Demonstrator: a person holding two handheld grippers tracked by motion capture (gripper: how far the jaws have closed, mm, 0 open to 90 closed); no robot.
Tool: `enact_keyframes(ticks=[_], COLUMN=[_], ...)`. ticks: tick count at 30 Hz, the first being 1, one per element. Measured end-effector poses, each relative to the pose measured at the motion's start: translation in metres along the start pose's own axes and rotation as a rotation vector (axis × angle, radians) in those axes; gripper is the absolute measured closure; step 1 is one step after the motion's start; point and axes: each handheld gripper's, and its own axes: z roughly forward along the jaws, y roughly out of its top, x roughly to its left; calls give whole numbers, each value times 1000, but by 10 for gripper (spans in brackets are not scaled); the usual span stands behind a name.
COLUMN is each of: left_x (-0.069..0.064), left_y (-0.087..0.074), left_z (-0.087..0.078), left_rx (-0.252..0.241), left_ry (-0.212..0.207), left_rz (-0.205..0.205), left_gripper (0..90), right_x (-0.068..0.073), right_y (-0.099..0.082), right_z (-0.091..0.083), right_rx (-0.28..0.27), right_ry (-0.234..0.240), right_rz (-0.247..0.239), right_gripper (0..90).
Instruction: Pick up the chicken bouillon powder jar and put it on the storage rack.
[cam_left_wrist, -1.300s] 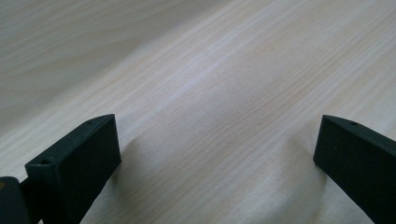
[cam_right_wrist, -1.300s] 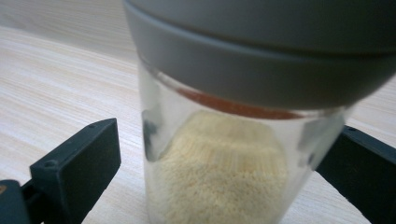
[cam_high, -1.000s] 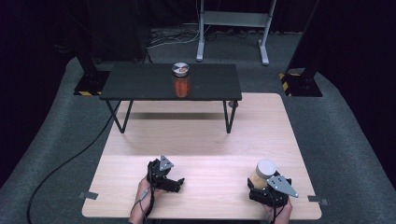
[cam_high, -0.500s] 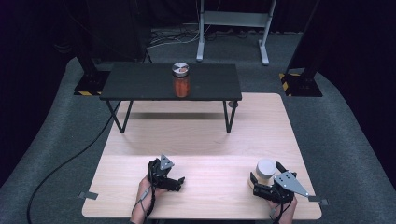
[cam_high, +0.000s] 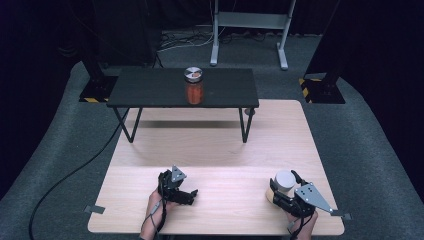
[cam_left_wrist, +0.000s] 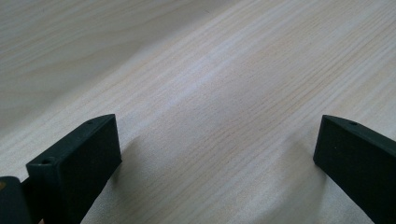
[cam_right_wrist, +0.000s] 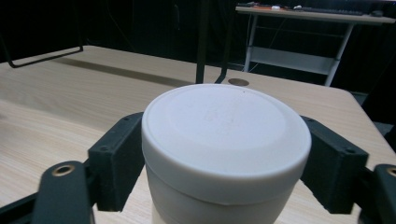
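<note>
A jar with a white lid (cam_high: 285, 179) stands near the front right of the wooden table (cam_high: 215, 150). My right gripper (cam_high: 284, 187) has just been closing its jaws, and they now press on either side of the jar's lid. In the right gripper view the white lid (cam_right_wrist: 226, 116) sits between the two black fingers (cam_right_wrist: 116, 154) of the right gripper (cam_right_wrist: 224, 161). My left gripper (cam_high: 189, 196) rests at the front left, open, and in its own view the left gripper (cam_left_wrist: 217, 154) has only bare wood between its jaws.
A low black table (cam_high: 150, 87) stands on the far half of the wooden table, with an orange-filled jar (cam_high: 194, 86) on top. A metal stand (cam_high: 250, 20) and dark equipment sit on the grey floor behind. A cable (cam_high: 75, 175) trails on the floor at left.
The right gripper's jaws have closed in onto the white-lidded jar, which stayed where it was. The left gripper has not moved.
</note>
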Motion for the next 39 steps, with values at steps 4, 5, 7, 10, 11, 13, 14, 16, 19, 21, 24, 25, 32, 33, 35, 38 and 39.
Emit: enact_keyframes(ticks=[4, 5, 7, 10, 11, 13, 14, 16, 19, 21, 24, 25, 32, 33, 35, 38, 39], left_x=[0, 0, -1, -1, -1, -1, -1, 0, 0, 0, 0, 0, 0, 0, 0, 0, 0], left_y=[0, 0, 0, 0, 0, 0, 0, 0, 0, 0, 0, 0, 0, 0, 0, 0, 0], left_z=[0, 0, 0, 0, 0, 0, 0, 0, 0, 0, 0, 0, 0, 0, 0, 0, 0], left_rx=[-1, -1, -1, -1, -1, -2, -1, 0, -1, -1, -1, -1, -1, -1, -1, -1, -2], left_ry=[2, 2, 2, 2, 2, 2, 2, 2, 2, 2, 1, 1, 1, 1, 1, 1, 1], left_rz=[-1, -1, -1, -1, -1, -3, -2, -1, -1, -1, 0, -1, -1, -1, -1, -1, -1], left_gripper=[2, 2, 2, 3, 3, 3, 3, 3, 3, 3, 4, 4, 4, 4, 4, 4, 4], right_x=[-4, -4, -3, -2, -1, -1, 0, 0, 2, 3, 1, 0, 0, 0, -1, -1, -1], right_y=[-2, -2, -2, -1, -1, -1, -1, -1, 2, 5, 9, 10, 24, 26, 30, 36, 38], right_z=[-1, -1, -2, -2, -2, -3, -3, -3, -3, -3, -3, -4, -8, -8, -8, -8, -8], right_rx=[-6, -8, -7, -5, -4, -6, -7, -5, 2, 13, 12, 11, 7, 8, 3, -2, -3], right_ry=[16, 18, 14, 9, 6, 5, 5, 4, 2, 3, 11, 15, 20, 22, 26, 31, 30], right_rz=[18, 14, 9, 9, 6, 7, 5, 3, -7, -18, -13, -11, -28, -27, -29, -38, -40], right_gripper=[294, 304, 315, 317, 318, 320, 320, 321, 322, 323, 322, 322, 322, 322, 322, 322, 322])
